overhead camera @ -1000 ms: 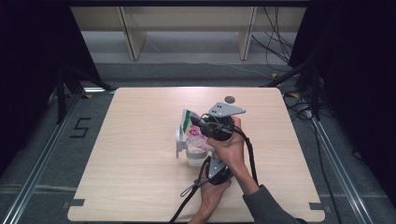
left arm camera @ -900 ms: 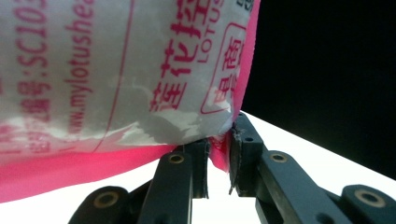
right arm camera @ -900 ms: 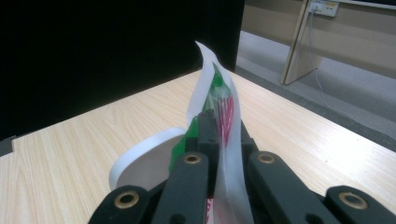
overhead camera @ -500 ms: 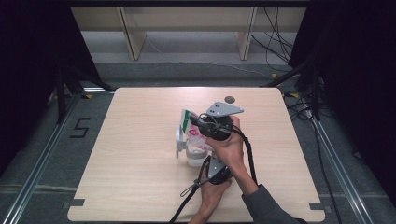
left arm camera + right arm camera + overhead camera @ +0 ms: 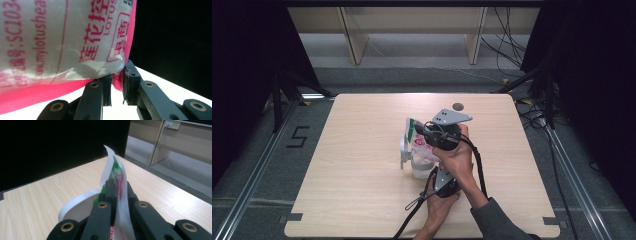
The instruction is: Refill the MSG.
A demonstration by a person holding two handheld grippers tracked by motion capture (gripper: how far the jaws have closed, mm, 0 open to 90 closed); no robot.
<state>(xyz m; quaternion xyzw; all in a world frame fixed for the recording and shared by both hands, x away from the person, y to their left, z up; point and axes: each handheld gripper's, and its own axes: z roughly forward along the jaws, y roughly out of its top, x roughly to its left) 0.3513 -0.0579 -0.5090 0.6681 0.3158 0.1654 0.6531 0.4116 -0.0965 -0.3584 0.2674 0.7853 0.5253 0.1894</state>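
A white and pink printed bag (image 5: 418, 137) with a green top is held upright above a white cup (image 5: 414, 165) in the middle of the table. My right gripper (image 5: 421, 131) comes from the right and is shut on the bag's top edge (image 5: 117, 176); its jaws (image 5: 119, 186) pinch the flat film. My left gripper (image 5: 432, 169) reaches up from below and is shut on the bag's lower pink corner (image 5: 119, 75). The bag's printed side (image 5: 62, 37) hangs close over the left gripper (image 5: 117, 86). The cup's white rim (image 5: 75, 205) curves just under the right jaws.
A small dark round spot (image 5: 457, 106) lies near the far edge of the light wooden table (image 5: 352, 200). Black cables trail from the grippers toward the near edge. Wooden shelf legs (image 5: 354, 42) stand on the floor beyond the table.
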